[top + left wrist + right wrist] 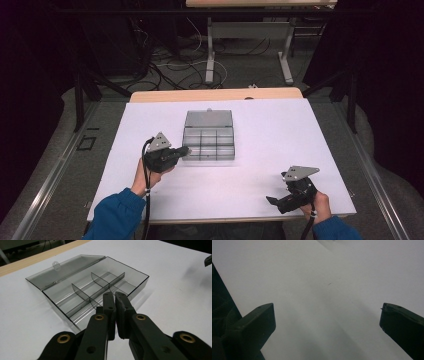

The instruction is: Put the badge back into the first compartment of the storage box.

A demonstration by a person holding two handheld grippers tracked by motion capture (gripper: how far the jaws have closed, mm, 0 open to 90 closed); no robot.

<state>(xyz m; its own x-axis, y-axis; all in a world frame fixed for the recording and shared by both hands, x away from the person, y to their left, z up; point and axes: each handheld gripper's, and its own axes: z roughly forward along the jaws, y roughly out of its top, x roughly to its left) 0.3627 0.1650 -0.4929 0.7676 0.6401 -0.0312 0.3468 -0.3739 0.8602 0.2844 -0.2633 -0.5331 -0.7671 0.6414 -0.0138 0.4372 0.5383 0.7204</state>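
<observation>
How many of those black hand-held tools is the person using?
2. The left black two-jaw tool sits at the near left corner of the open smoky clear plastic compartment box; the right black tool is near the white table's front right edge.

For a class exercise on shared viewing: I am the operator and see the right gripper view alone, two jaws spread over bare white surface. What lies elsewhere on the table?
Observer: A clear box with dividers lies mid-table, its lid open and laid back on the far side.
Operator: Anything inside it?
Observer: In the left gripper view the compartments that show look empty.
Operator: Where is the other gripper?
Observer: The left gripper sits at the box's left near corner, jaws nearly closed with nothing between them.
Operator: And mine, relative to the box?
Observer: The right gripper is near the table's front right edge, well apart from the box, pointing left.
</observation>
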